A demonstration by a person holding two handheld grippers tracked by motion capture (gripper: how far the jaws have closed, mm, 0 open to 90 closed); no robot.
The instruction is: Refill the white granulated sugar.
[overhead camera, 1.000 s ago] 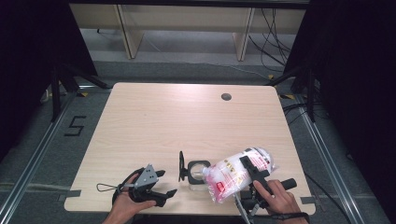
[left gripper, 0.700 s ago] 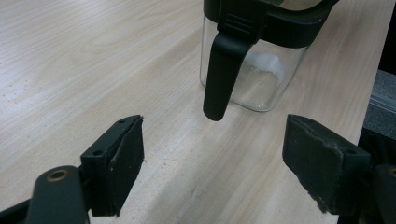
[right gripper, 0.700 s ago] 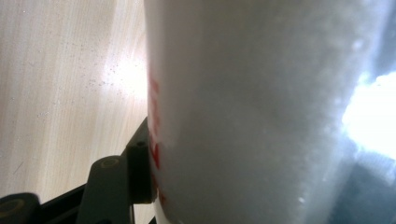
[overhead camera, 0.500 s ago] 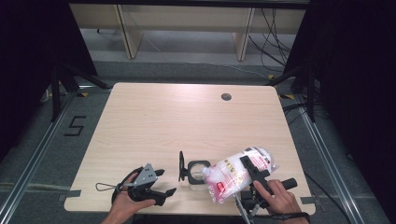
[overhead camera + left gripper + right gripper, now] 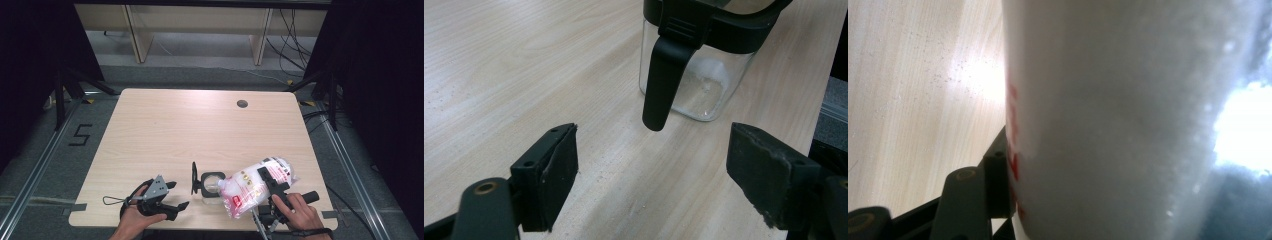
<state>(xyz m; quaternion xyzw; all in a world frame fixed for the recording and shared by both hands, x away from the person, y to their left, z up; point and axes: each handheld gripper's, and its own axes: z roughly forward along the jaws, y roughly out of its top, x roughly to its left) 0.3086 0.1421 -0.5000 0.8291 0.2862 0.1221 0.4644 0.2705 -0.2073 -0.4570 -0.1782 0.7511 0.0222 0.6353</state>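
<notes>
Pouring from that bag of white granules (image 5: 252, 187) is going to be floppy business: soft plastic, probably hefty, and it'll sag wherever you don't support it. Your right tongs (image 5: 270, 184) are clamped across its middle, tilting its mouth down toward the glass jar (image 5: 212, 186), which sits at the near edge of the bench (image 5: 200, 125) with its black flip lid (image 5: 194, 177) swung open. Your left tongs (image 5: 172, 196) rest released, low on the near left, jaws wide, aimed at the jar. I'd steady that jar; glass could slide.
</notes>
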